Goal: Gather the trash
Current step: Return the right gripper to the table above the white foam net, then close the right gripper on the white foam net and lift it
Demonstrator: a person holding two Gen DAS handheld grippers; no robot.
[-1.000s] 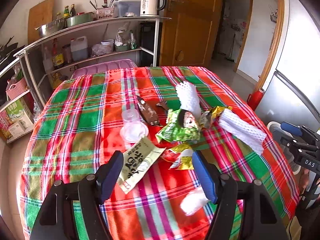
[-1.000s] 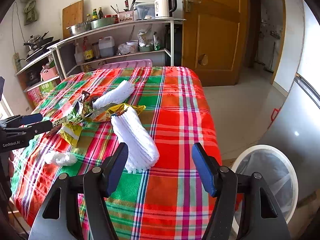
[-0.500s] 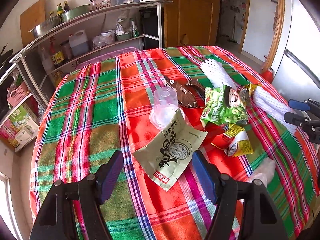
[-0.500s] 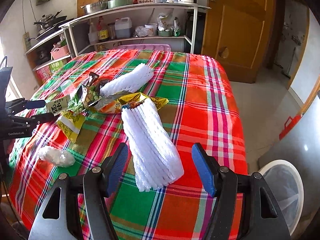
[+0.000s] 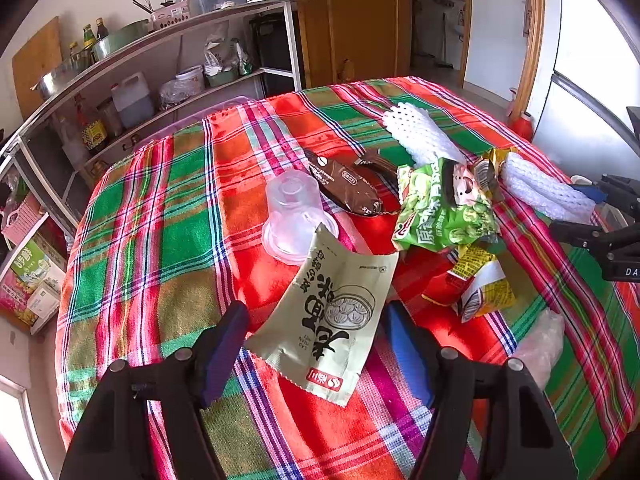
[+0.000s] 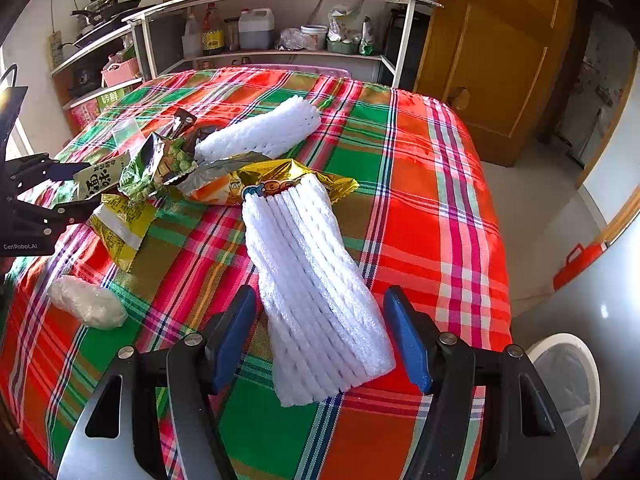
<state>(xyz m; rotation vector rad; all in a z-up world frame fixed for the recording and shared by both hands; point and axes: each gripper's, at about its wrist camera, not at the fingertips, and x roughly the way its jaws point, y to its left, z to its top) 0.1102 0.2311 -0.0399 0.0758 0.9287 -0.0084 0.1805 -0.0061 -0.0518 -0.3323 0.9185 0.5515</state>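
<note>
Wrappers lie on a plaid-covered table (image 5: pixel 160 240). My left gripper (image 5: pixel 316 344) is open just above it, its blue pads either side of a pale green packet (image 5: pixel 332 320) without touching. Past the packet are an upturned clear cup (image 5: pixel 294 216), a brown wrapper (image 5: pixel 344 190), a green snack bag (image 5: pixel 444 208) and a yellow wrapper (image 5: pixel 484 284). My right gripper (image 6: pixel 320 336) is closing its jaws around the near end of a white foam net (image 6: pixel 316 292); the pads stand clear of it. A second foam net (image 6: pixel 260 132) and a gold bag (image 6: pixel 256 184) lie beyond.
A crumpled clear plastic wad (image 6: pixel 86 302) lies near the table's front left. A white-rimmed bin (image 6: pixel 568 376) stands on the floor off the table's right edge. A loaded metal shelf (image 6: pixel 280 52) runs behind the table, beside a wooden door (image 6: pixel 500 60).
Both grippers came down and closer to the table. The left now straddles the pale green packet; the right now straddles the near foam net. The trash has not moved.
</note>
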